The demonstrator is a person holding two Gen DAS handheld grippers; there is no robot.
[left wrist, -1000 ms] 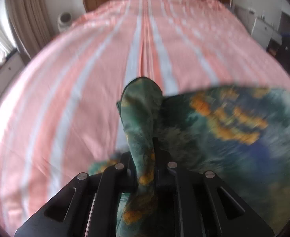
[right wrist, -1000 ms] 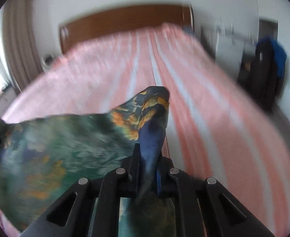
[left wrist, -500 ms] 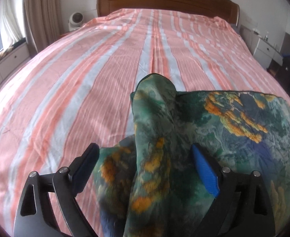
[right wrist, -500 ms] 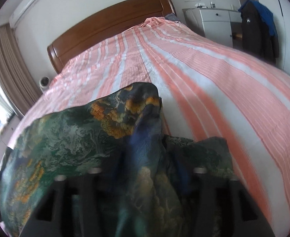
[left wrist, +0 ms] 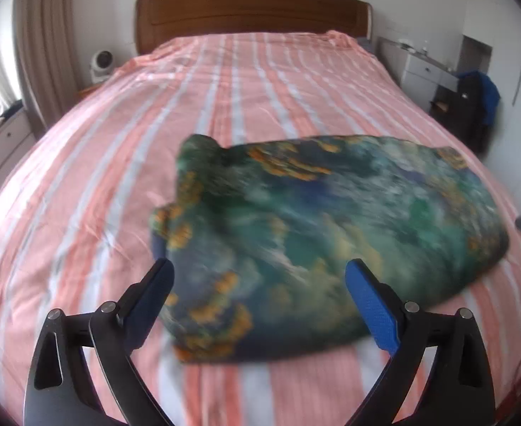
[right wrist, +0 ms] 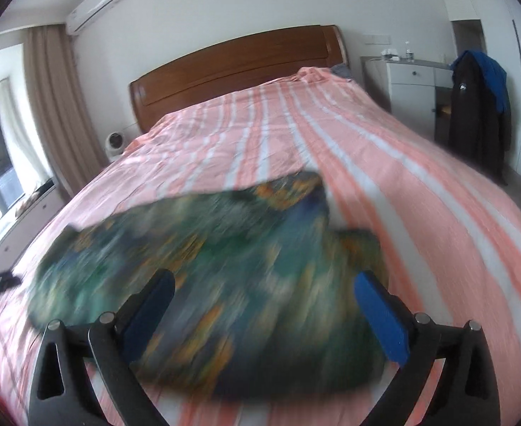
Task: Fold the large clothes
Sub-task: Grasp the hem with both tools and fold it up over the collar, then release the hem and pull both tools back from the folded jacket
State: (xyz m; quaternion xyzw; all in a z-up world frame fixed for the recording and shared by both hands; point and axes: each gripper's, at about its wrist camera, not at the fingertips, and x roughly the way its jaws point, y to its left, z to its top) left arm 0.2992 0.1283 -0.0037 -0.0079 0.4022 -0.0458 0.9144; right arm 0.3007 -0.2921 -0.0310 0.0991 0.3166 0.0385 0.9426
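Left wrist view: garment (left wrist: pixel 317 234) lay bunched on the bed (left wrist: pixel 118 163), well short of the headboard (left wrist: pixel 250 10). Left gripper (left wrist: pixel 257 284) and right gripper (right wrist: pixel 260 294) had just opened wide, fingers clear of the cloth, presumably released to settle the fold.

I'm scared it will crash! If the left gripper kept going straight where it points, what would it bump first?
Most likely the green patterned garment, lying on the striped bed right ahead of the open left gripper.
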